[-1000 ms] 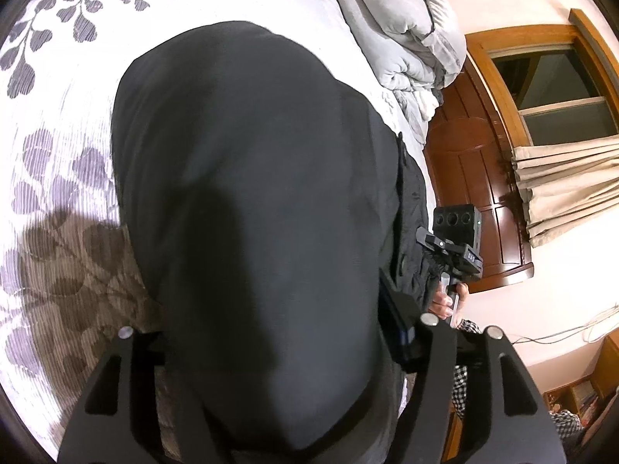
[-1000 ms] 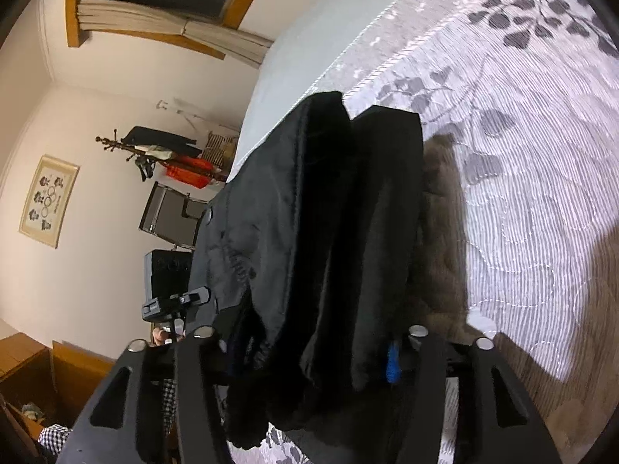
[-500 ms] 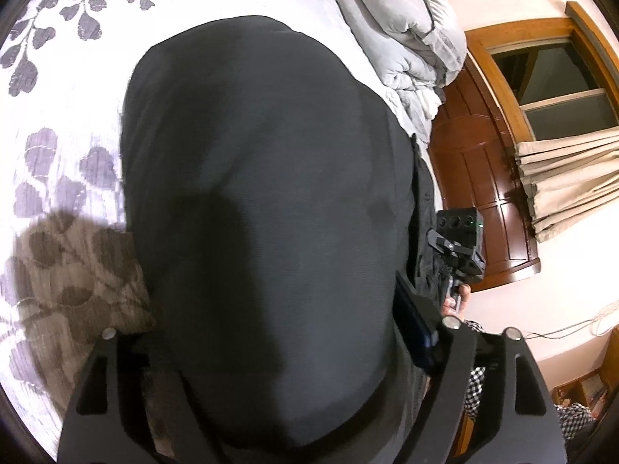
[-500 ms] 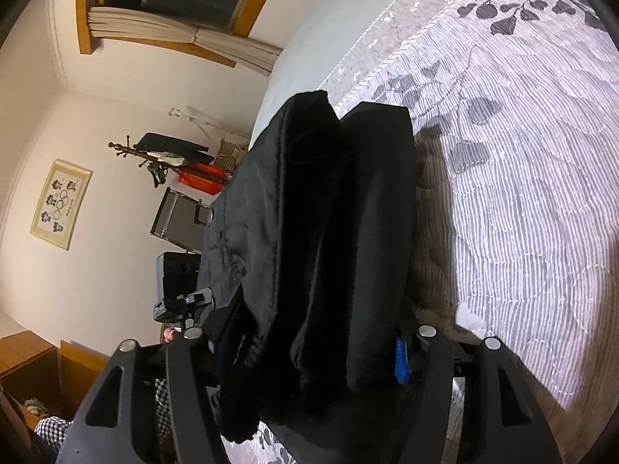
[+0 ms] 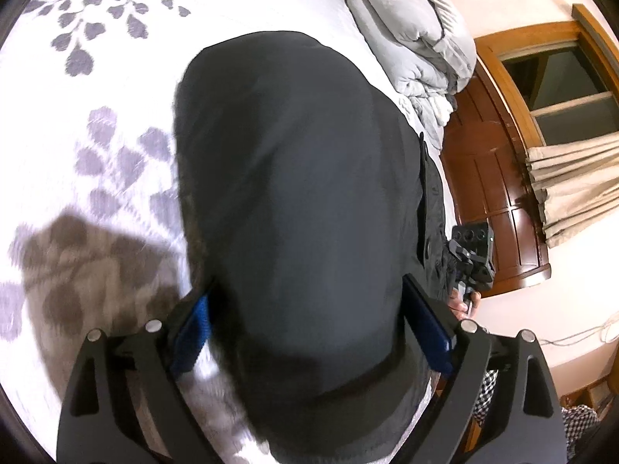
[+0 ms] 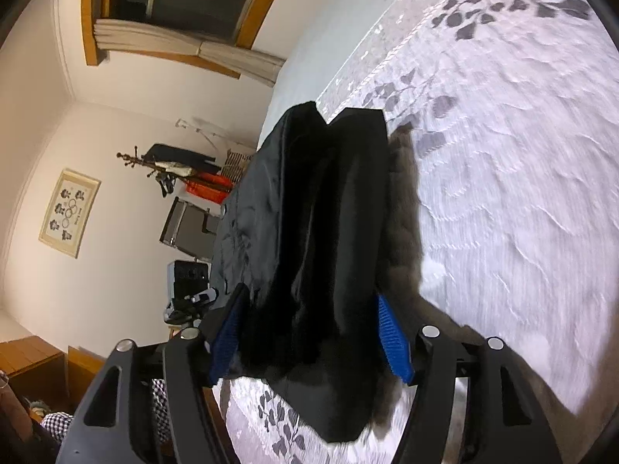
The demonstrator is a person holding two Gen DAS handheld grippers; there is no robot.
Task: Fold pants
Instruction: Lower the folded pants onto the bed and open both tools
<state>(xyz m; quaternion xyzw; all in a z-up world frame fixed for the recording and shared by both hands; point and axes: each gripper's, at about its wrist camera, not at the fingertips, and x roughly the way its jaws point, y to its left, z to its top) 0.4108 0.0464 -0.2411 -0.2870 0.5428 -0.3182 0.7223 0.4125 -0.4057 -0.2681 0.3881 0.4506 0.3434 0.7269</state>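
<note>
Lying straight ahead between both grippers' spread fingers, the black fabric pants (image 5: 294, 201) ran lengthwise away from left gripper (image 5: 309, 332) and right gripper (image 6: 309, 332), neither nearer.

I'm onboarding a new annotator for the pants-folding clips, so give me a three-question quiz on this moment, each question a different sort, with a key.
1. True or false: the black pants lie on a bed cover printed with leaves.
2. Multiple choice: in the left wrist view, what sits beyond the pants at the far end of the bed? A) a laptop B) a bundled grey duvet C) a pile of books
3. Fill in: the pads on the right gripper are coloured ____.

Key: 1 true; 2 B; 3 blue
</note>
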